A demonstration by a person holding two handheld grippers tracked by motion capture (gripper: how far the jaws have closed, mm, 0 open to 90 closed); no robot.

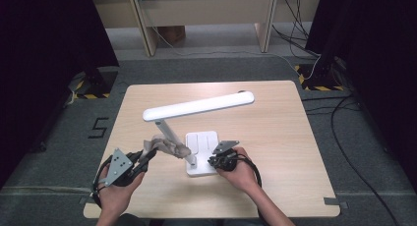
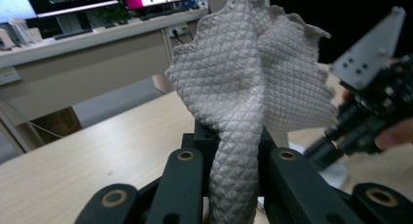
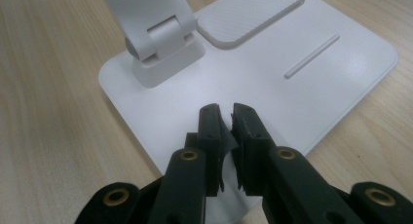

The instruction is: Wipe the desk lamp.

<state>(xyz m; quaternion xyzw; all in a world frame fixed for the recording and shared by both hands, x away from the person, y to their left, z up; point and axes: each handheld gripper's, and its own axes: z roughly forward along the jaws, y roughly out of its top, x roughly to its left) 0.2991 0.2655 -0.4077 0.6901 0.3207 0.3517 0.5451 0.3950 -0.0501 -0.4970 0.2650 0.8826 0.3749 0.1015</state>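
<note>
Cloth at the lamp arm, base pinned down

Cloth (image 2: pixel 253 87) is what we have in the left gripper (image 1: pixel 143 159): its fingers (image 2: pixel 182 185) are squeezed tight on the lower end of the quilted grey rag, and the rest flares up and out above them. From the high view we see the rag lifted off the surface (image 1: pixel 275 132) and lying against the lower part of the slanted arm of the white desk lamp (image 1: pixel 196 108), just above the hinge.

The right gripper (image 1: pixel 215 161) sits low at the near edge of the lamp base (image 3: pixel 331 73). Its fingers (image 3: pixel 210 131) are drawn almost together with only a thin slit between them, and nothing is caught in that slit; the tips rest over the bare white plate, close beside the hinge block (image 3: pixel 163 48). We cannot tell for certain whether they press on the base or hover just above it.

We judge this to be the wiping step: one hand steadies the lamp while the other dusts its arm. The next move calls for us to keep the grip on the rag firm and draw it along the arm toward the long lamp head, with light pressure, so the lamp does not tip or slide. The right fingers should bear down on the base as the rag travels.
</note>
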